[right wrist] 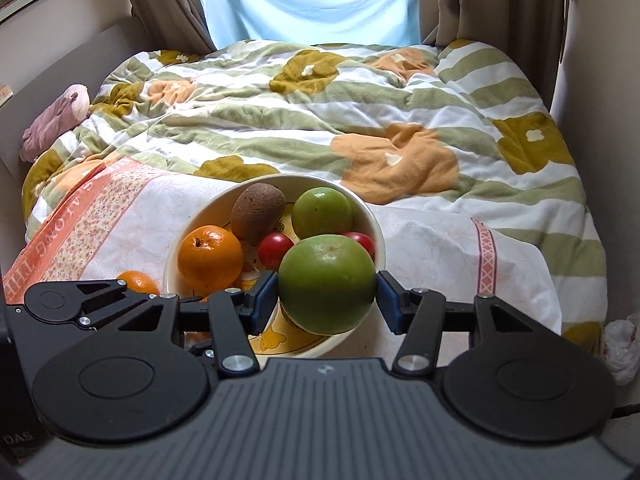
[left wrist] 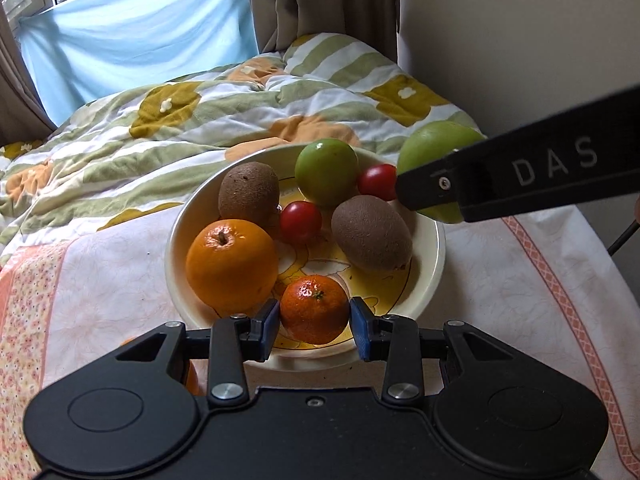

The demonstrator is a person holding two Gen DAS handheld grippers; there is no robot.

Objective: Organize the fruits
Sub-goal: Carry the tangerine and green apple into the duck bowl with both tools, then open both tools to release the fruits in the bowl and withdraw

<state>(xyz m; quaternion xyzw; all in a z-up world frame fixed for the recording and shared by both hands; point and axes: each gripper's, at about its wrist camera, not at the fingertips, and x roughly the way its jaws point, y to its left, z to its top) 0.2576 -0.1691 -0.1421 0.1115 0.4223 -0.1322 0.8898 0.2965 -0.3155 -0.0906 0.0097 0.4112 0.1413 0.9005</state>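
A cream bowl (left wrist: 434, 264) with a yellow pattern sits on a floral cloth. It holds a large orange (left wrist: 231, 263), two kiwis (left wrist: 249, 193) (left wrist: 372, 238), a green fruit (left wrist: 327, 171) and two cherry tomatoes (left wrist: 300, 221) (left wrist: 377, 181). My left gripper (left wrist: 315, 322) is over the bowl's near side, its pads against a small mandarin (left wrist: 315, 308). My right gripper (right wrist: 327, 300) is shut on a large green fruit (right wrist: 327, 283) held above the bowl's (right wrist: 376, 224) right side; it also shows in the left wrist view (left wrist: 434, 148). Another mandarin (right wrist: 138, 281) lies on the cloth left of the bowl.
The floral cloth (left wrist: 100, 280) covers the surface under the bowl. A rumpled flowered quilt (right wrist: 320, 120) lies behind it. Curtains (left wrist: 320, 0) and a blue sheet (left wrist: 140, 40) hang at the back. A pink plush toy (right wrist: 56, 120) lies at the far left.
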